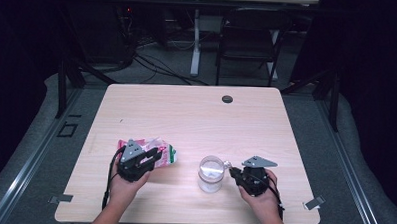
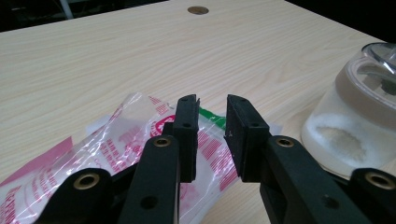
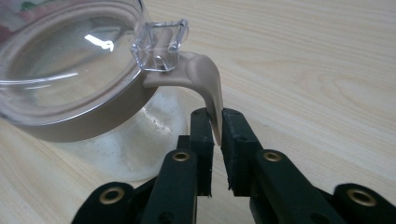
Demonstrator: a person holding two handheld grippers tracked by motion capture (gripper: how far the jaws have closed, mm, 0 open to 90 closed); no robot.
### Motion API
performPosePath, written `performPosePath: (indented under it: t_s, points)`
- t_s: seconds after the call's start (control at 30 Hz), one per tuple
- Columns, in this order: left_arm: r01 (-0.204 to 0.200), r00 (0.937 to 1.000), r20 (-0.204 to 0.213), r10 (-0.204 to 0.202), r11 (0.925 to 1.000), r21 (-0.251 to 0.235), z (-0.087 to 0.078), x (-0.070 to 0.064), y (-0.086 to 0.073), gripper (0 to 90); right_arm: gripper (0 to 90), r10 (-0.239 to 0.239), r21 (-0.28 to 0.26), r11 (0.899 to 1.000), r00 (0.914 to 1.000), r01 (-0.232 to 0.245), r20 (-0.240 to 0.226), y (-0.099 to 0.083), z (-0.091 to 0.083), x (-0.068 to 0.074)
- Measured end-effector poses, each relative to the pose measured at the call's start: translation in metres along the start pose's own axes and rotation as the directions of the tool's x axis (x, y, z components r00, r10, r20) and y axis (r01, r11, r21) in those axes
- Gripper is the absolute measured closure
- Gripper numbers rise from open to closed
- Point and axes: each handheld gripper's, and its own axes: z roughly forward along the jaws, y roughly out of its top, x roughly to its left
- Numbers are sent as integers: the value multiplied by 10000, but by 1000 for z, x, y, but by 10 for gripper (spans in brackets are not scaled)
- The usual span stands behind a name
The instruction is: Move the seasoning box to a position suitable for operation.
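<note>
Pinching the tan latch tab (image 3: 211, 88) of the jar (image 1: 211, 174), the right claw (image 3: 217, 122) has its jaws closed on the tab's lower tip, as the right gripper view shows plainly. The tab hangs from a clear hinge piece at the rim of the lid (image 3: 60, 60), which sits closed on the jar. White grains lie in the jar's bottom. The jar stands near the front edge of the tabletop (image 1: 186, 111), right of the middle.

The left claw (image 2: 212, 133) hovers with its jaws apart and a narrow gap between them, gripping nothing. Just beyond and beneath it lies a clear packet (image 2: 135, 140) printed in red and white with a green patch, flat near the front left of the tabletop, a little apart from the jar.

The step in hand looks like unlatching the jar, with the packet waiting to be dealt with after. The next move likely calls for the right claw to swing the tab up and away from the jar wall while keeping its grip. With the left claw free, the jar may slide or tip unless the pull is gentle.
</note>
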Motion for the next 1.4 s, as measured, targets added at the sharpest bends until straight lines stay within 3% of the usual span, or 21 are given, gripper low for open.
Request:
performPosePath:
  t_s: [0.23, 0.43, 0.47, 0.53, 0.67, 0.8, 0.93, 1.1, 1.17, 1.23, 1.27, 1.4]
  points:
    - [-118, 9997, 206, 119, 9999, -59, 0, -9, 13, 756, 767, -150, -381, 9992, 9997, 157, 184, 1, -24, 2]
    - [-509, 9984, 276, 501, 9983, 287, 6, -21, 35, 764, 713, -161, -380, 9991, 9995, 171, 253, 20, -37, 5]
    - [-519, 9980, 376, 508, 9983, 279, 7, -27, 42, 767, 676, -440, -681, 9966, 9980, 470, 445, 30, -40, 5]
    - [-551, 9977, 413, 541, 9982, 228, 10, -33, 48, 773, 672, -320, -914, 9952, 9988, 353, 367, 38, -42, 4]
    - [-543, 9974, 499, 530, 9982, 251, 14, -40, 56, 792, 663, -108, -1006, 9949, 9999, 120, 123, 57, -46, 1]
    - [-169, 9967, 803, 152, 9996, 205, 21, -45, 64, 804, 655, -357, -1146, 9927, 9992, 377, 198, 69, -46, 2]
    - [-38, 9944, 1060, 9, 9996, 265, 25, -48, 65, 795, 650, -281, -1041, 9942, 9996, 282, 22, 71, -43, 3]
    - [95, 9895, 1434, -152, 9991, 404, 26, -53, 52, 782, 599, -189, -888, 9959, 9998, 187, -9, 65, -36, 3]
    - [-73, 9890, 1479, -13, 9983, 576, 27, -54, 49, 727, 556, -145, -949, 9954, 9990, 104, -422, 63, -35, 2]
    - [-189, 9902, 1390, 113, 9984, 536, 27, -55, 46, 669, 532, -189, -954, 9953, 9985, 140, -508, 63, -35, 2]
    - [106, 9892, 1460, -162, 9992, 391, 25, -55, 43, 666, 518, -375, -1052, 9939, 9983, 326, -449, 63, -36, 3]
    - [423, 9856, 1619, -496, 9979, 482, 25, -56, 40, 624, 462, -393, -1197, 9922, 9982, 336, -459, 62, -36, 6]
